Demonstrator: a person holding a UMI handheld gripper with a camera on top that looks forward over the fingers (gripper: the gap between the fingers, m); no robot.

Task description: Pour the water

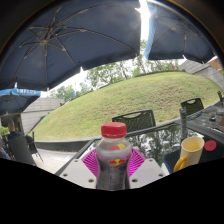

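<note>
A clear bottle with a red cap and a red and yellow label stands upright between my fingers. Both pink pads press against its sides, so my gripper is shut on it. The bottle looks lifted above a dark glass table. A yellow cup stands on the table to the right of the bottle, just beyond my right finger. The bottle's lower part is hidden below my fingers.
A small red object lies on the table right of the cup. Dark chairs stand beyond the table. A large patio umbrella spreads overhead. A grassy slope rises behind.
</note>
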